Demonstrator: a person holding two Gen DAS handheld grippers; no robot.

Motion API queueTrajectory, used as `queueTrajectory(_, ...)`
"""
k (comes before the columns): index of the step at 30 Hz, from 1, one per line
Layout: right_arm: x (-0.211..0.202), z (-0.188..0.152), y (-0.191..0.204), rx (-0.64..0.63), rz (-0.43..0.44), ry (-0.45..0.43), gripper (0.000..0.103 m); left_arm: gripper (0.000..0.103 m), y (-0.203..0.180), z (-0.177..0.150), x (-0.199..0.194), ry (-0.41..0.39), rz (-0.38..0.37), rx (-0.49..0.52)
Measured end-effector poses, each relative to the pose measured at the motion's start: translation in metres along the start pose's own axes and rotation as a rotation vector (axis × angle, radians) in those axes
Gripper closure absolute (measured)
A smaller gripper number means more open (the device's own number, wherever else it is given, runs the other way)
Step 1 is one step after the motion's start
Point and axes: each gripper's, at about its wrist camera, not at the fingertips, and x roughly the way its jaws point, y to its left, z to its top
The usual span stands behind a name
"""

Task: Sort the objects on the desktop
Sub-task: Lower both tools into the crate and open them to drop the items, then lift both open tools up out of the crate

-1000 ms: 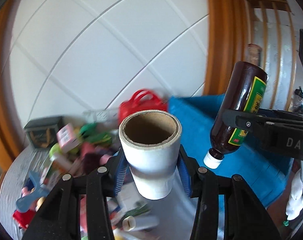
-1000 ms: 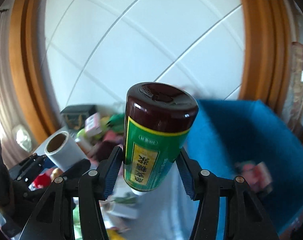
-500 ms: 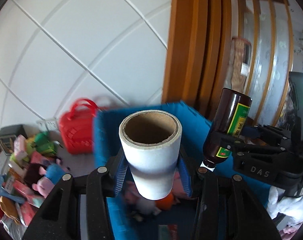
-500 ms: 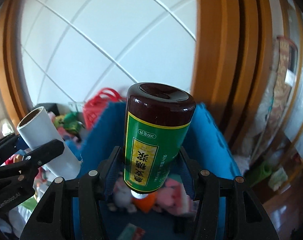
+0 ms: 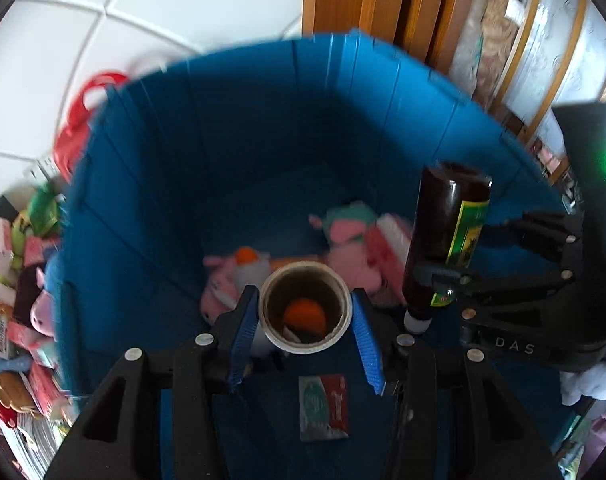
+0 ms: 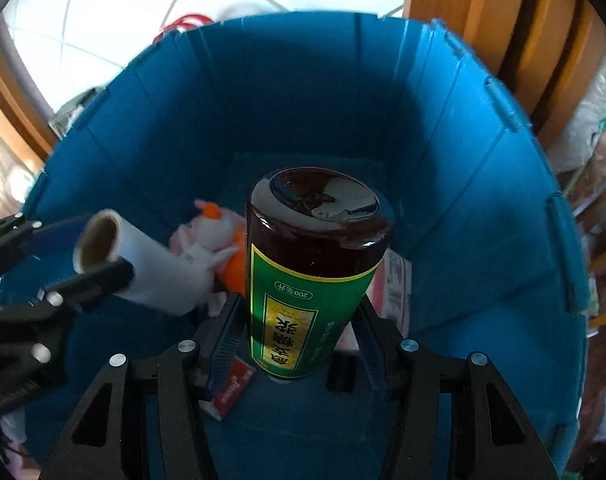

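The left hand-held gripper (image 5: pixel 305 334) points steeply down into a deep blue plastic bin (image 5: pixel 231 128), its blue-padded jaws closed on a white roll with a brown cardboard core (image 5: pixel 305 307), seen end-on so that an orange object on the bin floor shows through the hollow tube. The right hand-held gripper (image 6: pixel 299 344), just beside it, clamps an upside-down dark brown glass bottle with a green and yellow label (image 6: pixel 309 276); in the left wrist view the same bottle (image 5: pixel 447 240) hangs with its white cap downward inside the bin. Both held things sit above the bin's floor, not touching it. On that floor lie pink plush toys (image 5: pixel 355 248), a white plush with an orange part (image 6: pixel 211 232), a flat green, white and red packet (image 5: pixel 323 408) and a small red and white box (image 6: pixel 231 392) under the right jaws. Outside the bin, to the left, a red plastic basket handle (image 5: pixel 83 112) and a blurred heap of colourful small items (image 5: pixel 19 288) lie on the desk, against a white tiled wall (image 5: pixel 123 8)
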Motion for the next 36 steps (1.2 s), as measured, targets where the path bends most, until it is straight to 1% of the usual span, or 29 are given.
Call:
queueTrajectory(3, 0.020, -0.002, 0.002, -0.018, 0.010, 0.102, 0.049, 0.057, 0.000, -0.007, 0.016, 0.075, -0.031, -0.015)
queueTrajectory(6, 0.035, -0.004, 0.004, -0.047, -0.001, 0.185, 0.050, 0.057, 0.001, -0.011, 0.024, 0.117, -0.050, -0.022)
queueTrajectory(8, 0.040, -0.007, 0.006, -0.063, -0.010, 0.218, 0.050, 0.057, 0.004, -0.013, 0.027, 0.130, -0.050, -0.025)
queueTrajectory(11, 0.042, -0.010, 0.009, -0.085, -0.021, 0.242, 0.050, 0.057, 0.011, -0.009, 0.028, 0.123, -0.027, -0.021)
queueTrajectory(14, 0.038, -0.007, 0.012, -0.096, -0.030, 0.234, 0.050, 0.057, 0.011, -0.008, 0.026, 0.120, -0.023, -0.032)
queueTrajectory(16, 0.032, -0.006, 0.006, -0.100, -0.034, 0.222, 0.050, 0.057, 0.013, -0.008, 0.021, 0.101, -0.023, -0.043)
queueTrajectory(17, 0.029, -0.005, 0.008, -0.105, -0.039, 0.214, 0.050, 0.052, 0.014, -0.008, 0.017, 0.086, -0.017, -0.048)
queueTrajectory(18, 0.027, -0.007, 0.007, -0.109, -0.041, 0.203, 0.049, 0.042, 0.014, -0.009, 0.011, 0.067, -0.007, -0.051)
queueTrajectory(20, 0.017, -0.008, 0.013, -0.116, -0.046, 0.168, 0.043, 0.032, 0.012, -0.013, -0.007, -0.004, -0.001, -0.054)
queueTrajectory(21, 0.010, -0.009, 0.015, -0.121, -0.049, 0.147, 0.036, 0.028, 0.010, -0.015, -0.018, -0.045, 0.000, -0.053)
queueTrajectory(22, 0.002, -0.010, 0.017, -0.129, -0.056, 0.121, 0.028, 0.028, 0.009, -0.018, -0.030, -0.088, -0.006, -0.055)
queueTrajectory(24, -0.016, -0.015, 0.024, -0.151, -0.075, 0.064, 0.022, 0.025, 0.005, -0.026, -0.059, -0.188, -0.009, -0.062)
queueTrajectory(26, -0.035, -0.022, 0.031, -0.170, -0.085, 0.007, 0.022, 0.025, 0.001, -0.035, -0.084, -0.273, 0.007, -0.058)
queueTrajectory(27, -0.045, -0.026, 0.034, -0.180, -0.090, -0.019, 0.019, 0.024, -0.002, -0.040, -0.096, -0.316, 0.021, -0.055)
queueTrajectory(28, -0.053, -0.030, 0.038, -0.188, -0.094, -0.046, 0.013, 0.024, -0.005, -0.047, -0.108, -0.358, 0.039, -0.056)
queueTrajectory(29, -0.063, -0.036, 0.041, -0.194, -0.103, -0.079, 0.011, 0.024, -0.008, -0.053, -0.120, -0.397, 0.057, -0.062)
queueTrajectory(30, -0.072, -0.042, 0.044, -0.199, -0.111, -0.109, 0.010, 0.022, -0.010, -0.059, -0.128, -0.419, 0.076, -0.069)
queueTrajectory(31, -0.084, -0.049, 0.047, -0.201, -0.125, -0.148, 0.010, 0.020, -0.013, -0.066, -0.139, -0.441, 0.112, -0.085)
queueTrajectory(32, -0.094, -0.056, 0.049, -0.193, -0.134, -0.177, 0.010, 0.014, -0.015, -0.071, -0.147, -0.455, 0.139, -0.094)
queueTrajectory(33, -0.101, -0.061, 0.050, -0.181, -0.131, -0.200, 0.008, 0.011, -0.017, -0.077, -0.153, -0.468, 0.155, -0.098)
queueTrajectory(36, -0.127, -0.080, 0.053, -0.127, -0.131, -0.275, 0.003, 0.011, -0.020, -0.094, -0.172, -0.525, 0.101, -0.088)
